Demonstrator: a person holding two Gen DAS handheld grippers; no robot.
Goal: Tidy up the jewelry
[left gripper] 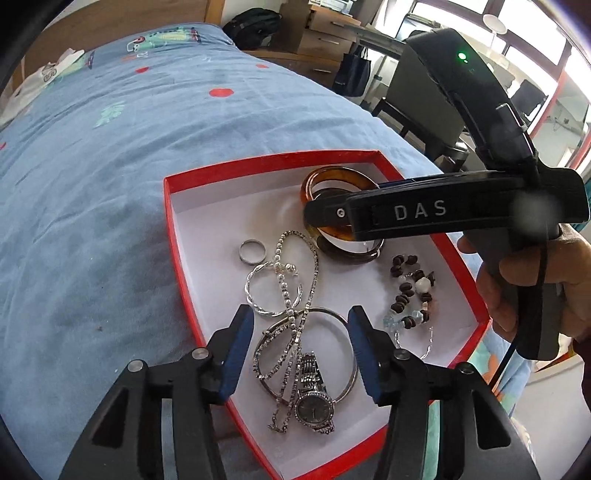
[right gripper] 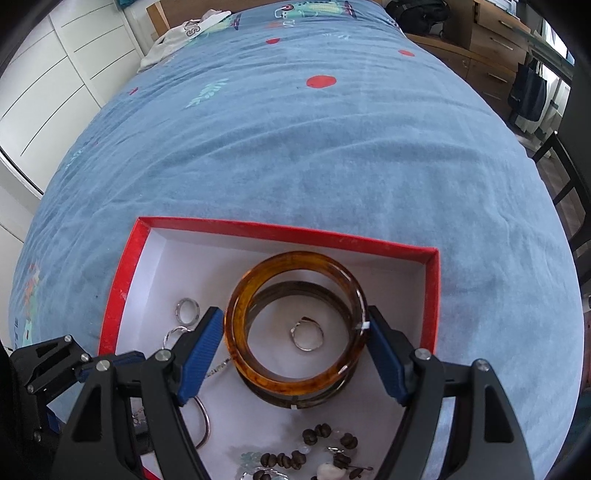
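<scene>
Bed (right gripper: 332,155) with blue patterned cover. White wardrobe (right gripper: 44,85) on its left; wooden drawers (left gripper: 328,33) and black backpack (left gripper: 255,24) beyond.

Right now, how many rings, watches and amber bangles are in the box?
Rings: 2
Watch: 1
Amber bangle: 1
Total: 4
</scene>
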